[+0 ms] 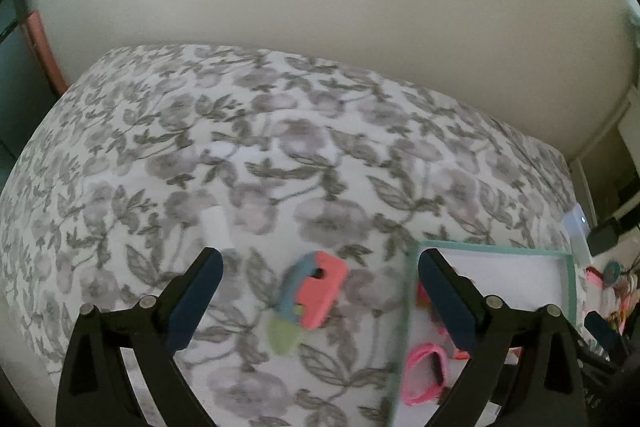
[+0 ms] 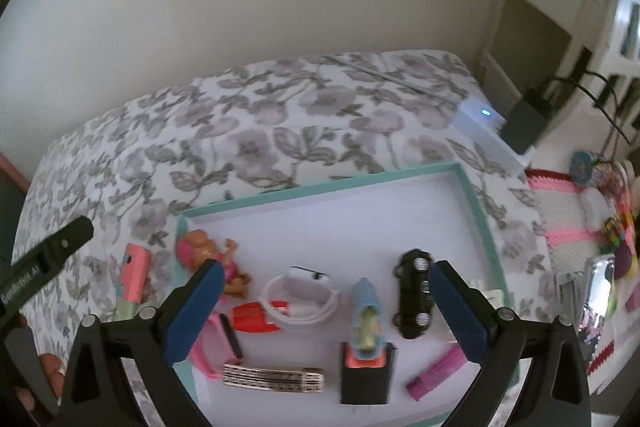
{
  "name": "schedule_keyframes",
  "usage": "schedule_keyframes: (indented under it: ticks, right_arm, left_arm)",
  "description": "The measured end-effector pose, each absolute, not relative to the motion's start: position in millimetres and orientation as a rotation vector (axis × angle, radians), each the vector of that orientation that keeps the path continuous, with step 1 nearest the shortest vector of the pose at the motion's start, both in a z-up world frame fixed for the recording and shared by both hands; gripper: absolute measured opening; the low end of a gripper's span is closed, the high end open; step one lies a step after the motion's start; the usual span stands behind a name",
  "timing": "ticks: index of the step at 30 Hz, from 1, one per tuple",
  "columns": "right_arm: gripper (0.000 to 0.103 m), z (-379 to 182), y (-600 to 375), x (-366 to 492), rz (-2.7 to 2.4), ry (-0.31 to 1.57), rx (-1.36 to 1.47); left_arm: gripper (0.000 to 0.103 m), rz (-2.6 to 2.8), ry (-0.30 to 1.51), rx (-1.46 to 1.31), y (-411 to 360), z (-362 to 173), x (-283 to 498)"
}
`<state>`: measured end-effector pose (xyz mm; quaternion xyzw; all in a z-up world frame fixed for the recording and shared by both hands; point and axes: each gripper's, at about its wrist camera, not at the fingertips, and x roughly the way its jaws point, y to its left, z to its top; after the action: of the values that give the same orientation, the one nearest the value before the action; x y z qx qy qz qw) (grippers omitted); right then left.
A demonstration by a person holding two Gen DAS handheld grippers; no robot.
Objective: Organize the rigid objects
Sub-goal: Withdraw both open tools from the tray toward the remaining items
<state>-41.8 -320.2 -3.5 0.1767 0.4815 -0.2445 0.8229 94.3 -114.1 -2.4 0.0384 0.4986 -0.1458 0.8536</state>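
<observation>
A coral, blue and green foam toy (image 1: 310, 301) lies on the floral bedspread, just left of a teal-rimmed white tray (image 1: 570, 291). My left gripper (image 1: 320, 263) is open and empty, its fingers straddling the toy from above. In the right wrist view the same toy (image 2: 134, 277) lies outside the tray's left rim (image 2: 182, 223). My right gripper (image 2: 326, 273) is open and empty above the tray. In the tray lie a doll (image 2: 216, 255), a black toy car (image 2: 414, 293), a white cable (image 2: 300, 297), a red piece (image 2: 254, 317), a blue toy (image 2: 366, 319) and a metal clip (image 2: 272, 379).
A white tube (image 1: 216, 229) lies on the bedspread left of the foam toy. Pink sunglasses (image 1: 426, 373) sit in the tray's near corner. A white device (image 2: 490, 137) and black adapter (image 2: 528, 121) stand at the bed's right edge. A cluttered pink mat (image 2: 576, 223) lies right.
</observation>
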Motion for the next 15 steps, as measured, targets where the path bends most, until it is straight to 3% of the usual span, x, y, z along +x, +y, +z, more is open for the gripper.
schedule_keyframes:
  ticks: [15]
  right_arm:
    - [0.103,-14.4,-223.4,25.6,-0.304,1.010,0.323]
  left_arm:
    - [0.098,-0.136,1.118,-0.036,-5.2,-18.0,153.7]
